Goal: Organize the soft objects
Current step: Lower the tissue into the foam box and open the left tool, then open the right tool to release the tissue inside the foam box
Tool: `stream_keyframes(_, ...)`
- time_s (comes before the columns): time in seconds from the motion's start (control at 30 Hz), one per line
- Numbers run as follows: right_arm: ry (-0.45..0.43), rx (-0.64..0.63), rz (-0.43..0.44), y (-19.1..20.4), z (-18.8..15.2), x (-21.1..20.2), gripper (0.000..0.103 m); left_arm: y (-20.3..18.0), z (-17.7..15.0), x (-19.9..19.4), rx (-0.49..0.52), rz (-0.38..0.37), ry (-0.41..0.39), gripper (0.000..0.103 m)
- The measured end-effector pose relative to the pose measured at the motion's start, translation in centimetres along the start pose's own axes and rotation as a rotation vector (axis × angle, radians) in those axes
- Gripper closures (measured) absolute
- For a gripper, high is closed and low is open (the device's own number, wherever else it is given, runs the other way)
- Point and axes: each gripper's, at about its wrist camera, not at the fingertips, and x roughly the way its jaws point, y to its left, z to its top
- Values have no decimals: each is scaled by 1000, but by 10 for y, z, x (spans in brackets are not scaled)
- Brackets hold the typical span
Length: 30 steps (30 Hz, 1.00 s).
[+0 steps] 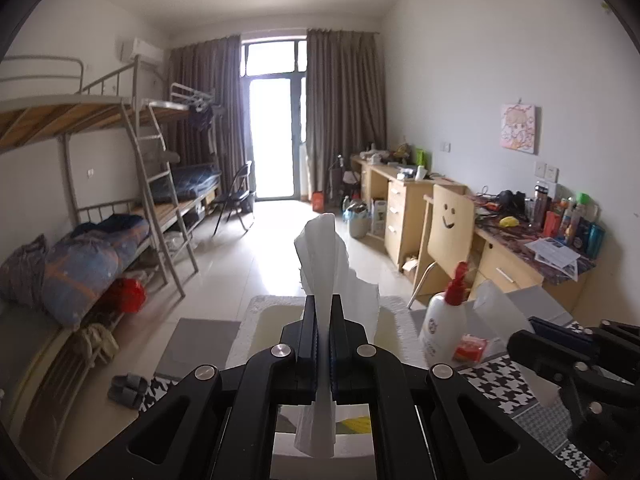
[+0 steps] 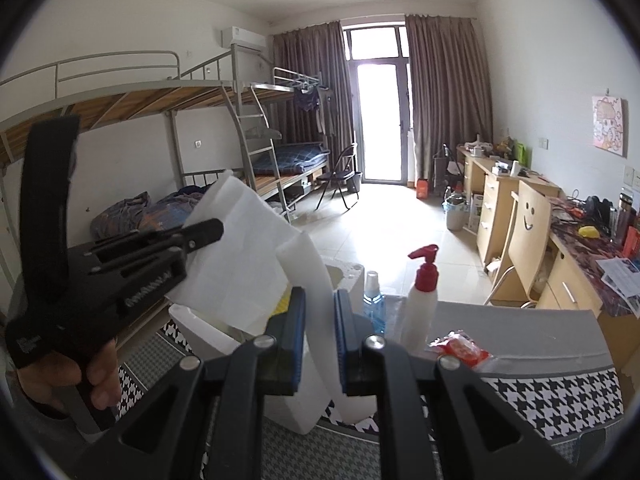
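Note:
A white tissue sheet (image 1: pixel 332 264) is pinched between my left gripper's (image 1: pixel 324 320) shut fingers and sticks up above them. In the right wrist view the same sheet (image 2: pixel 244 248) spreads wide, held at its left edge by the left gripper (image 2: pixel 208 232) and at its right edge by my right gripper (image 2: pixel 320 300), whose blue-padded fingers (image 2: pixel 294 340) close on a folded strip of it. The sheet hangs in the air above a white foam box (image 2: pixel 192 328). The right gripper shows at the right edge of the left wrist view (image 1: pixel 532 340).
A white pump bottle with a red top (image 2: pixel 420 300), a small blue spray bottle (image 2: pixel 374 308) and a red packet (image 2: pixel 460 348) stand on a table with a houndstooth cloth (image 2: pixel 552 392). Bunk beds (image 1: pixel 100 184) line the left wall, desks (image 1: pixel 420 200) the right.

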Motion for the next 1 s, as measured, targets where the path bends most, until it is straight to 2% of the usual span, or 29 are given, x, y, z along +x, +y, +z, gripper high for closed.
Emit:
stream_keyframes(0.3, 16, -7, -7, 6, 4, 11, 88, 10, -5, 25, -10, 3, 58, 98)
stream_keyframes(0.37, 16, -5, -8, 6, 5, 12, 88, 12, -7, 31, -6, -18, 80, 95)
stream_keyframes(0.4, 16, -4, -8, 7, 5, 13, 88, 12, -9, 34, -2, -23, 94, 91)
stream_keyframes(0.47, 18, -5, -8, 7, 5, 14, 88, 16, -13, 36, 5, -6, 107, 75)
stream_keyframes(0.53, 20, -9, -11, 8, 4, 16, 87, 19, -16, 32, 12, 20, 97, 25)
stream_keyframes(0.57, 22, -7, -13, 8, 4, 17, 87, 22, -16, 28, 15, 38, 82, 17)
stream_keyframes(0.7, 29, 6, 3, 8, 5, 22, 86, 34, -15, 13, -7, 63, 38, 7)
stream_keyframes(1.0, 43, -4, 25, 21, 8, 32, 86, 50, -16, -6, -33, 83, 1, 1)
